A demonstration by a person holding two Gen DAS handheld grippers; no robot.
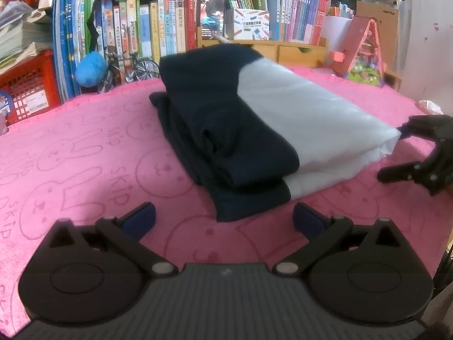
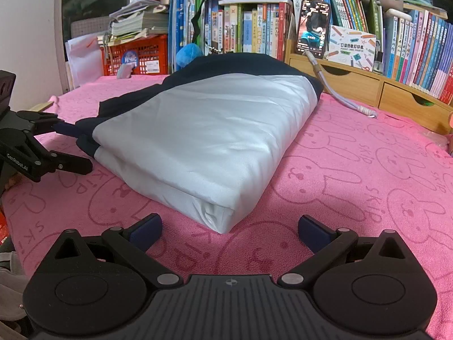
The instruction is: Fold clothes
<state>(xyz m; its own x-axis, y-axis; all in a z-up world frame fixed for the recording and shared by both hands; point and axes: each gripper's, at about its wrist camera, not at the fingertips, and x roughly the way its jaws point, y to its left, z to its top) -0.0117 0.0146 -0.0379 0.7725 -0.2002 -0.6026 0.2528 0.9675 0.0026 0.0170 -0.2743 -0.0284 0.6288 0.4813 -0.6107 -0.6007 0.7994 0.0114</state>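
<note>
A folded garment, navy (image 1: 226,130) on one half and white (image 2: 203,130) on the other, lies on the pink rabbit-print towel (image 1: 85,153). My left gripper (image 1: 224,216) stands wide open just before the navy corner, pads apart from the cloth; in the right wrist view this left gripper (image 2: 76,148) sits at the garment's left edge. My right gripper (image 2: 229,225) is open too, right in front of the white corner. The left wrist view shows that right gripper (image 1: 393,151) at the white end, jaws spread, nothing pressed between them.
Behind the towel stand a bookshelf (image 1: 158,28), a wooden drawer unit (image 2: 368,85), a propped phone (image 2: 312,27) with its cable (image 2: 339,96), red crates (image 1: 25,85), a blue plush (image 1: 90,69), a model bicycle (image 1: 133,68) and a pink toy house (image 1: 365,53).
</note>
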